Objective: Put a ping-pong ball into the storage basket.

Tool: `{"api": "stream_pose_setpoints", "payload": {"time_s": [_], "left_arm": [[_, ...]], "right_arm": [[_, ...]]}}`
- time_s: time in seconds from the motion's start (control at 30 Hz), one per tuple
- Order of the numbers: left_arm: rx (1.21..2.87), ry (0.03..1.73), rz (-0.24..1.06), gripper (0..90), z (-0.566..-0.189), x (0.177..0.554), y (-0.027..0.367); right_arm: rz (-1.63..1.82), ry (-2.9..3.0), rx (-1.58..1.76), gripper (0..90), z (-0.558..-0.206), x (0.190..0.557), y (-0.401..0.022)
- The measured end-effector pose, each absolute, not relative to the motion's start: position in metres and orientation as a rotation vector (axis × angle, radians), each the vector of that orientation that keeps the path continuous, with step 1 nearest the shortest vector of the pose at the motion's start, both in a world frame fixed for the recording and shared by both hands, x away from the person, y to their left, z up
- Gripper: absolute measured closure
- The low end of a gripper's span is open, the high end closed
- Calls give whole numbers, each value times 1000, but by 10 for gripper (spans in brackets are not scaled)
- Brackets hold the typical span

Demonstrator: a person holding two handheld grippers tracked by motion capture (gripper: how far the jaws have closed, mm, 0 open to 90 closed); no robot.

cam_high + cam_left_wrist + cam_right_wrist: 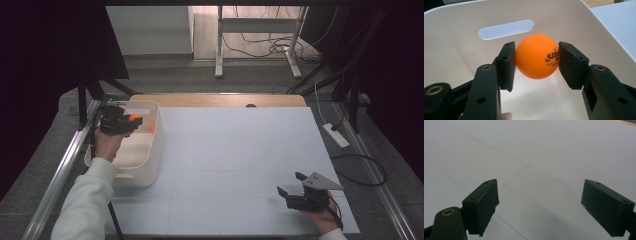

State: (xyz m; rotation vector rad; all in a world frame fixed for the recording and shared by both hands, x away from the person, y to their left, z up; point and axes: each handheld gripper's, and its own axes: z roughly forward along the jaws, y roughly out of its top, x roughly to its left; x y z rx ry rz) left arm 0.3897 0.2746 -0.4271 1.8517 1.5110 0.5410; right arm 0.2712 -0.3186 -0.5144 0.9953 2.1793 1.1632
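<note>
An orange table-tennis ball with dark print sits clamped between the two black pads of my left gripper, which is shut on it. In the high view the left gripper hangs over the inside of a white plastic bin at the table's left, with the ball showing as an orange spot. The bin's far wall with its handle slot rises behind the ball. My right gripper rests low at the front right of the table, jaws wide apart and empty.
A white sheet covers the tabletop, with a strip of bare wood at the far edge. Metal rails run along both sides. A power strip and cables lie on the floor to the right.
</note>
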Motion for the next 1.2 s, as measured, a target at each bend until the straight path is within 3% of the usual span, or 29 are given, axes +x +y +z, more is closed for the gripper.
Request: {"api": "stream_pose_setpoints", "payload": {"time_s": [0.23, 0.4, 0.53, 1.2], "left_arm": [[1837, 1511, 544, 488, -425, 389, 274], [1809, 1503, 589, 271, -422, 387, 272], [1769, 1479, 584, 190, -418, 384, 269], [1748, 1257, 532, 173, -394, 360, 239]], "right_arm": [[1163, 2180, 995, 138, -515, 271, -319], [1163, 2181, 995, 139, -514, 271, -319], [1162, 2180, 996, 138, -514, 271, -319], [1162, 2179, 992, 139, -514, 271, -319]]}}
